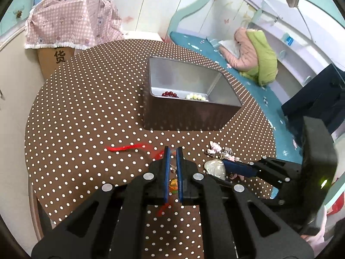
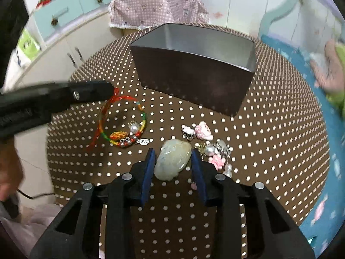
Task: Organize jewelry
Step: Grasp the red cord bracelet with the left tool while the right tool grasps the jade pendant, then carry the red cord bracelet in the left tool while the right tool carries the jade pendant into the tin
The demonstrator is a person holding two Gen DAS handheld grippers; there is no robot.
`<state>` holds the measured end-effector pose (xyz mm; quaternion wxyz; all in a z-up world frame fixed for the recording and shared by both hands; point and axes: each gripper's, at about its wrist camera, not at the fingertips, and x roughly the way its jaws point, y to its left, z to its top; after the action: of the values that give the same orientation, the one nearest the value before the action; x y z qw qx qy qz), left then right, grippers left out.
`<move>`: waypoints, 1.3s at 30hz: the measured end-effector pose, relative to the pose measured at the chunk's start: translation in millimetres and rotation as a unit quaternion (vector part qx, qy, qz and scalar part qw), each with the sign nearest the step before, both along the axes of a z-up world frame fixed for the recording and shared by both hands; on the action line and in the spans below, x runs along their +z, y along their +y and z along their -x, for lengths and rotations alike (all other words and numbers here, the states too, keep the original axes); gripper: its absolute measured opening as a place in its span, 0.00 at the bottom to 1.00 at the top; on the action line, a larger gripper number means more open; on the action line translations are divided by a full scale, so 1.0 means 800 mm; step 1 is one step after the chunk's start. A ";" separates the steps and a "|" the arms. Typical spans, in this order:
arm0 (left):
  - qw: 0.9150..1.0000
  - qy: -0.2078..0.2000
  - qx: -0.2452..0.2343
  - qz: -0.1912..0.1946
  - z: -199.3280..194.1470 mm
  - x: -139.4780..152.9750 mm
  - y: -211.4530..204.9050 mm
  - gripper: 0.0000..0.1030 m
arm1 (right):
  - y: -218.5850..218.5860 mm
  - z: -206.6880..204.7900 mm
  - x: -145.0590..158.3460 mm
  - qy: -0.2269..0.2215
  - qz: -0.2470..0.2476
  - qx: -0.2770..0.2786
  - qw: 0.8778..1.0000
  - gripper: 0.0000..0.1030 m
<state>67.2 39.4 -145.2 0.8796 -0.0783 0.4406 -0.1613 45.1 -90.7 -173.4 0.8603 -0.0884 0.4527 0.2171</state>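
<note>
Right tongs sit spread around the pale jade-like stone, blue pads on either side of it, not yet squeezed as far as I can judge. The stone lies on the polka-dot counter, near edge, in front of the metal tin. To do this well: close evenly on the stone's wider middle, since it looks smooth and rounded and could squirt out; lift straight up before carrying it far to the tin.

Left tongs are nearly closed over the multicoloured braided bracelet, whose red cord trails left; from here I cannot tell whether they truly grip it. Watch that the loose cord doesn't drag the small pearl charm along.

The stone is milky grey-green, glossy, oval with a carved look. Right of it lies a cluster of pink charms and pearls. Inside the tin, dark red beads and cream beads rest against the near wall.
</note>
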 end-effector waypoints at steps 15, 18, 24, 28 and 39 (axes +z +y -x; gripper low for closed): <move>1.000 0.013 -0.007 0.012 0.008 -0.014 0.017 0.07 | 0.001 -0.011 0.008 0.019 -0.025 -0.013 0.999 0.27; 0.999 0.041 -0.002 0.003 0.000 -0.031 0.011 0.16 | -0.001 -0.009 0.013 0.015 -0.028 -0.017 0.999 0.27; 0.997 0.064 0.014 -0.048 -0.015 -0.047 -0.006 0.24 | -0.003 -0.005 0.020 0.006 -0.029 -0.017 0.999 0.27; 0.989 0.048 0.011 -0.140 -0.013 -0.046 -0.033 0.06 | -0.005 -0.008 0.019 0.007 -0.034 -0.017 0.999 0.27; 0.998 0.053 -0.001 -0.046 -0.019 -0.017 -0.009 0.05 | -0.032 -0.010 0.028 -0.005 -0.056 -0.029 0.998 0.27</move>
<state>82.3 32.4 -159.0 0.8577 -0.0463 0.4933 -0.1372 52.8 -116.3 -151.0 0.8718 -0.0285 0.4383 0.2167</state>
